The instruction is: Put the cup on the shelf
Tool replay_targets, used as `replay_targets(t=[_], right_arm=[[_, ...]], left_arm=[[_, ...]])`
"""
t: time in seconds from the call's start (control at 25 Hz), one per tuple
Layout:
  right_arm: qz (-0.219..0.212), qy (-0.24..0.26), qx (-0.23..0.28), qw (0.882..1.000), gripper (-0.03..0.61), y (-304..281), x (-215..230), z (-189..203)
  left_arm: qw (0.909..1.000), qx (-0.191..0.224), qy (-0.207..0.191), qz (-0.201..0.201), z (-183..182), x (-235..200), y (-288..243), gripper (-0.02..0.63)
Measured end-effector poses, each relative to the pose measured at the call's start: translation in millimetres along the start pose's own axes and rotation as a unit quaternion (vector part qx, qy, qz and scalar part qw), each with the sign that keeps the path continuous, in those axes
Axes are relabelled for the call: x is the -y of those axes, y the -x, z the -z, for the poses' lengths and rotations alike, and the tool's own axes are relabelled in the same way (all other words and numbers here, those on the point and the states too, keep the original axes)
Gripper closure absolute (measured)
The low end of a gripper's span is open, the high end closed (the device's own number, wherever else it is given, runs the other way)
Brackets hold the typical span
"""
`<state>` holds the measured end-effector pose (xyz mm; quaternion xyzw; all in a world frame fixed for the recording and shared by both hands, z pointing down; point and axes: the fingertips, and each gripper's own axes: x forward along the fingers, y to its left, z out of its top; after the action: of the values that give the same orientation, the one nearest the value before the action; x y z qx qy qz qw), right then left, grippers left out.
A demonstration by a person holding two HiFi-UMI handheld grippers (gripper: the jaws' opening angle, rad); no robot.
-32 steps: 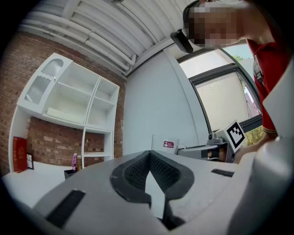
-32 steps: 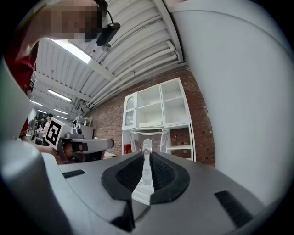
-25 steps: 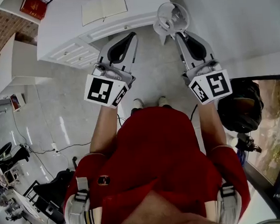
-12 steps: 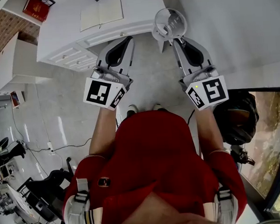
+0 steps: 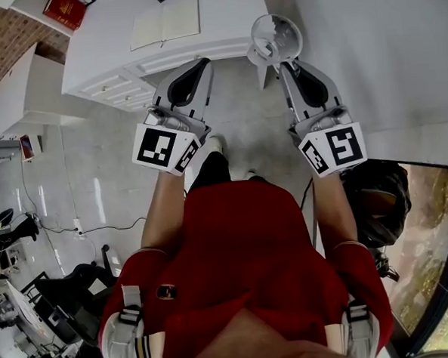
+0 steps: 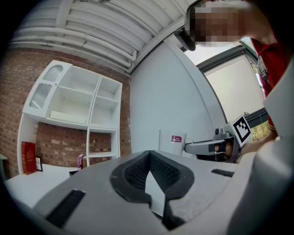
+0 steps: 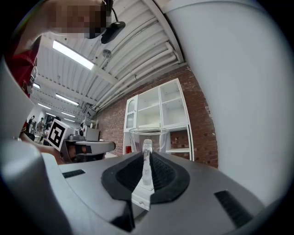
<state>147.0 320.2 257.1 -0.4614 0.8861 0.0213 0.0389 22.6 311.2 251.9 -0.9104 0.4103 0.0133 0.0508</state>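
Cup point(image 5: 276, 36) in transit: my right tongs point(image 5: 283, 63) clamp its handle, left tongs point(image 5: 202, 62) closed and empty; next I must reach the shelf point(image 7: 158, 114) and set it upright.

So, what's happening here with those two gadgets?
A person in a red top holds a grey tool in each hand. The right tool grips a clear plastic cup by its handle; the left tool is closed and empty. The cup is in the air, not yet on the tall white shelf unit against the brick wall ahead.
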Motion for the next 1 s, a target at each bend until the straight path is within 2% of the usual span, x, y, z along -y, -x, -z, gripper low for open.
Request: replay_targets(t=[0.4, 1.0], right_arm=[[0.010, 0.004, -0.009, 1.000, 0.553, -58, 21, 14], [0.052, 0.006, -0.023, 0.998, 0.554, -236, 72, 31]], left_arm=[[0.9998, 0.013, 0.011, 0.007, 20, -60, -40, 0.608], [0.9982, 0.024, 0.017, 0.052, 40, -228, -142, 0.609]])
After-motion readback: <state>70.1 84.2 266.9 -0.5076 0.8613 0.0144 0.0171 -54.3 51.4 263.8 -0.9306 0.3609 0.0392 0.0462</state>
